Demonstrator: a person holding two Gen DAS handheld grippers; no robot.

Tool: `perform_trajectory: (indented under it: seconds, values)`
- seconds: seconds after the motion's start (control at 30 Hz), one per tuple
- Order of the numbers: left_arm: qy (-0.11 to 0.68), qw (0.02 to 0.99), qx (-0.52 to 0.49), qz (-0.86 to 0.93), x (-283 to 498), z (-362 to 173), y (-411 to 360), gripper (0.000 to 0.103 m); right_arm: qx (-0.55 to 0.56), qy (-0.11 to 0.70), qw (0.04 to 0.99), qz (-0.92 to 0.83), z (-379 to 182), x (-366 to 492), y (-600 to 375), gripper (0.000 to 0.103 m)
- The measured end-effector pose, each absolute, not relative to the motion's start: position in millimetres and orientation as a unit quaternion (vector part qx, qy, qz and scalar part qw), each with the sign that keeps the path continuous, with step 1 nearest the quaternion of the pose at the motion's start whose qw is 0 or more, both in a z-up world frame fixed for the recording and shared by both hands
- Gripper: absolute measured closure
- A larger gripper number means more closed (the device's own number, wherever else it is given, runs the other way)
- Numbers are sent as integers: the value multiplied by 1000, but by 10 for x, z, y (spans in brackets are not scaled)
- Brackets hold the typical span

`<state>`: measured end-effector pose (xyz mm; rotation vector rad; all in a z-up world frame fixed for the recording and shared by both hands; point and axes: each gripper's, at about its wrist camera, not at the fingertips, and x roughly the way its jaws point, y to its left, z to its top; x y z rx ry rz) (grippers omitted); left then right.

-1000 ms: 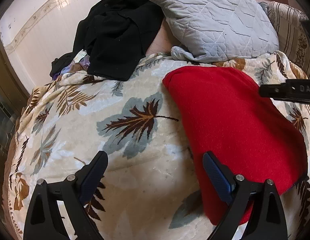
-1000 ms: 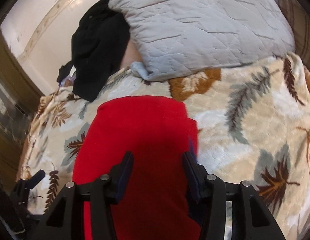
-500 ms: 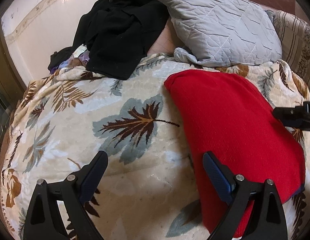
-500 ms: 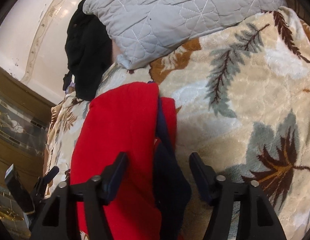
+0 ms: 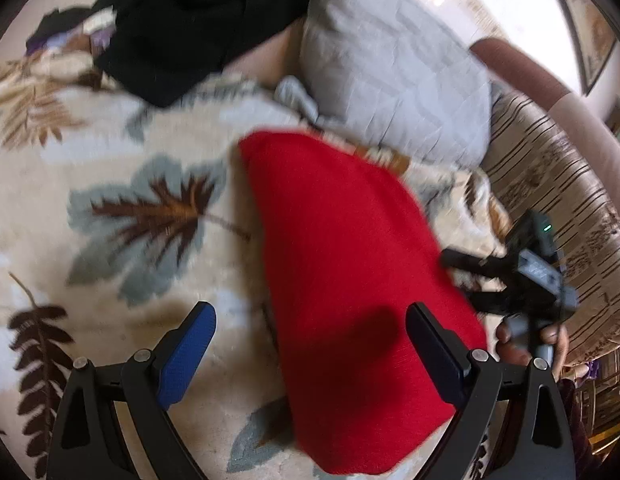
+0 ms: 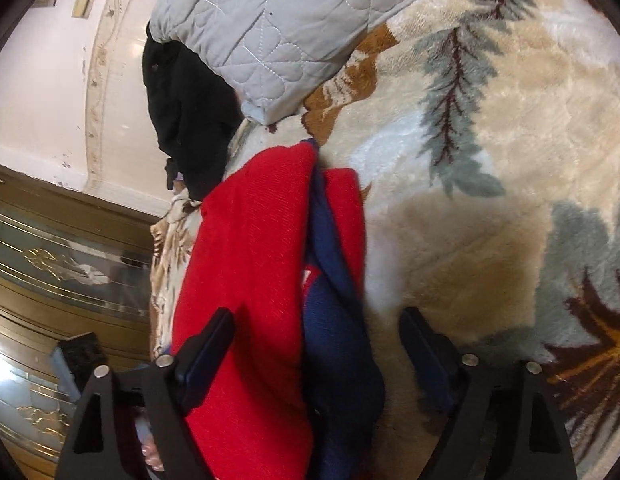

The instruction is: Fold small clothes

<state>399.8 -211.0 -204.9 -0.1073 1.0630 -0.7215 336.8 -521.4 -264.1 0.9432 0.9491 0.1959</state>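
The red cloth point(image 6: 249, 280) lies folded on the bed, between the right gripper point(image 6: 322, 344)'s just-opened, let-go jaws. The left gripper point(image 5: 310, 344) is open, holding nothing. Maybe more folding left.
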Motion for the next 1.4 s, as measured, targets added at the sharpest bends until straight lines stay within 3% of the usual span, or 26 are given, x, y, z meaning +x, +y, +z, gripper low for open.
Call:
perform_trajectory:
  seconds: [0.3, 0.33, 0.37, 0.43, 0.57, 0.67, 1.1, 1.3, 1.4]
  values:
    - [535, 743, -96, -391, 3931, -2267, -2301, 7, 427, 429, 788, 111, -2634, 3499, -4943, 12]
    - [533, 740, -104, -397, 3920, -2274, -2304, 9, 435, 425, 786, 113, -2628, 3491, -4935, 19]
    - [531, 741, -106, -396, 3914, -2274, -2298, 12, 453, 424, 775, 118, -2660, 3497, -4945, 36]
    - [523, 748, -105, -395, 3914, -2262, -2294, 23, 464, 427, 767, 114, -2725, 3520, -4957, 45]
    - [507, 756, -101, -402, 3900, -2160, -2247, 46, 424, 429, 792, 95, -2551, 3516, -4839, 53]
    - [500, 754, -98, -415, 3887, -2062, -2216, 52, 405, 424, 806, 86, -2377, 3494, -4750, 56]
    - [447, 774, -65, -444, 3159, -1280, -1796, 53, 385, 367, 840, 105, -1600, 2731, -4352, 58]
    - [505, 768, -33, -392, 2577, -1636, -1415, 51, 396, 436, 801, 113, -1981, 2370, -3940, 58]
    - [549, 761, -30, -344, 2557, -1998, -1229, 38, 399, 490, 771, 78, -2361, 2389, -3812, 45]
